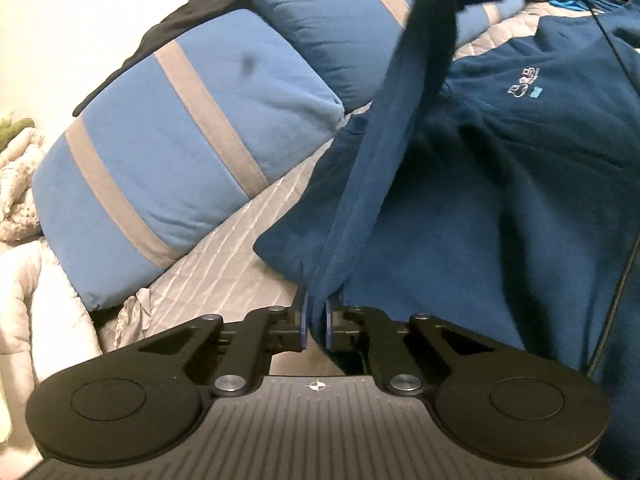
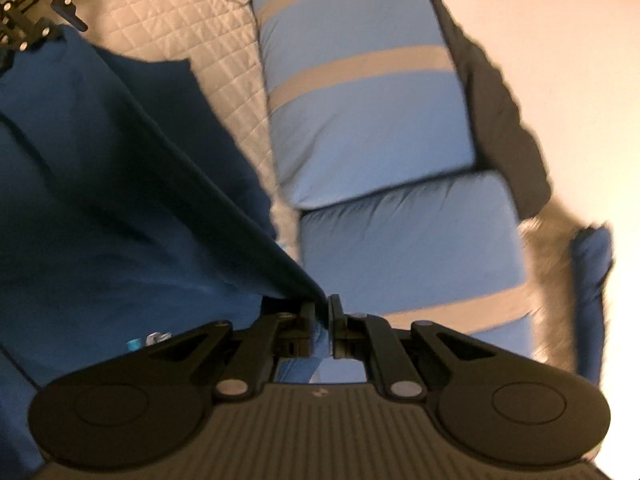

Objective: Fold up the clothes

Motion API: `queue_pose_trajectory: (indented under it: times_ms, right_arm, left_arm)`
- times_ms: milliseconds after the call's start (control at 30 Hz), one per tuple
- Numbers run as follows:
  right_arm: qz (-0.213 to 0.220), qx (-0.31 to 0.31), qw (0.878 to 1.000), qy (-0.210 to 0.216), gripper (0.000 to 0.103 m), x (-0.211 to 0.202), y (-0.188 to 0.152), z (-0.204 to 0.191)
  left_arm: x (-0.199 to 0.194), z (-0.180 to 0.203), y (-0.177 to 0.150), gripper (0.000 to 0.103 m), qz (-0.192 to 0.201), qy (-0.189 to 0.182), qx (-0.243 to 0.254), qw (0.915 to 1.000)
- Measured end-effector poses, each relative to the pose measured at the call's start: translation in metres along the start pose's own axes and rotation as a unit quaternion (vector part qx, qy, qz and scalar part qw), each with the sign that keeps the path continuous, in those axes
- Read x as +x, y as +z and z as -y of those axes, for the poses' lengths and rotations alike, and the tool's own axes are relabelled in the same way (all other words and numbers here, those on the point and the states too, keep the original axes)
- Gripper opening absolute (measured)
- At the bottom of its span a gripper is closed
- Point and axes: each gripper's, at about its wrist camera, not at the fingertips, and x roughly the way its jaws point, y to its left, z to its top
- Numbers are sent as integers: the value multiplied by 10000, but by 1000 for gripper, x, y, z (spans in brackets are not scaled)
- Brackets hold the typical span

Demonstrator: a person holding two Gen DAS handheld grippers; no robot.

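- Right gripper [image 2: 321, 322]: jaws closed on a taut fold of dark blue fleece jacket [image 2: 100, 184].
- Jacket: spread to the left over a quilted grey bedspread [image 2: 176, 28].
- Two light blue pillows with grey stripes [image 2: 360, 112], end to end, just right of the jacket.
- Left gripper [image 2: 38, 0]: top left corner, at the jacket's far edge.

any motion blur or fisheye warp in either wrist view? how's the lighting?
Left wrist view: mostly sharp, the logo on the blue fleece jacket readable, blur only on the raised fold near the top; fisheye bends the striped pillows. Right wrist view: strong motion smear toward the right edge, pillows soft, wall washed out warm. Both grippers, left and right, stay crisp.
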Motion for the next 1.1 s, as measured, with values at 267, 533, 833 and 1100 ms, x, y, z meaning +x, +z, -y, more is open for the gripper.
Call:
queue_pose_trajectory:
  times_ms: [267,533,833,1100]
  right_arm:
    - [-10,180,9996,208,5,-23,-40,-34]
    - [-62,424,9967,690,44,-42,-87,-68]
    - [-168,917,9815,1672,76,-51,-152,-102]
    - [-23,1748,9626,2068,73,-21,-168,-100]
  left_arm:
    - [0,0,5,8,-81,-27,70,9999]
    - [8,0,1,8,-348,51,126,9993]
    - [8,-1,2,11,-426,84,77,9990]
    - [8,0,5,13,-516,100,132,9985]
